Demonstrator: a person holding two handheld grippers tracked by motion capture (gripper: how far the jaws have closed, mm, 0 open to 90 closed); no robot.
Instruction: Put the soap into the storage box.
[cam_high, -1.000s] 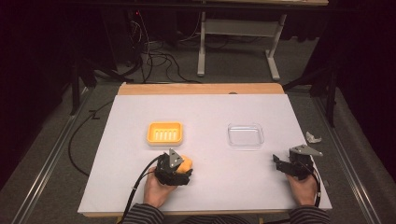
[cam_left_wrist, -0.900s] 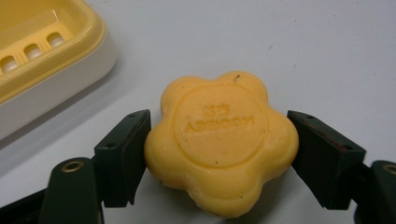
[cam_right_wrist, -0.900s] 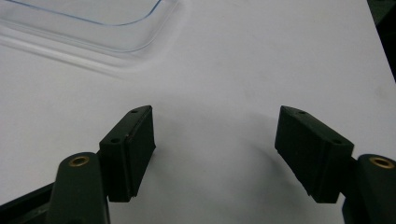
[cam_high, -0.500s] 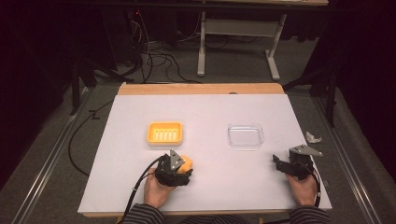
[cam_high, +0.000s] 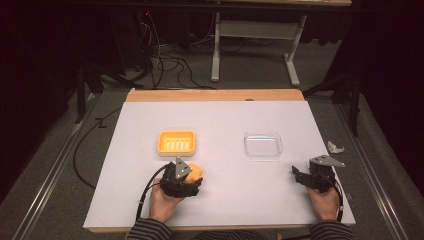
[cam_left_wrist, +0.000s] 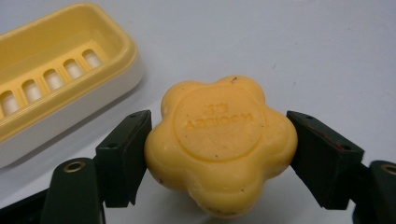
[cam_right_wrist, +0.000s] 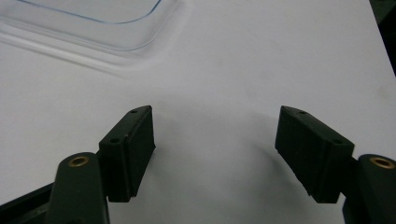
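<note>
A yellow flower-shaped soap bar (cam_left_wrist: 219, 140) sits between the pads of my left gripper (cam_left_wrist: 218, 151), which is shut on it; both pads press its sides. From above, the soap (cam_high: 195, 172) shows just ahead of the left gripper (cam_high: 187, 181), near the table's front edge. The yellow slotted soap dish (cam_high: 176, 142) lies a little beyond it, and its corner (cam_left_wrist: 56, 88) fills the upper left of the left gripper view. My right gripper (cam_high: 298, 176) rests at the front right with its jaws wide open (cam_right_wrist: 215, 154) and nothing between them.
A clear plastic lid or tray (cam_high: 263, 145) lies beyond the right gripper, its edge (cam_right_wrist: 93, 23) at the top of the right gripper view. A small crumpled white scrap (cam_high: 335, 147) sits off the sheet's right edge. The white sheet (cam_high: 225, 120) covers the table.
The left gripper with the soap has shifted very slightly; its grip looks the same. The right gripper has stayed put.
</note>
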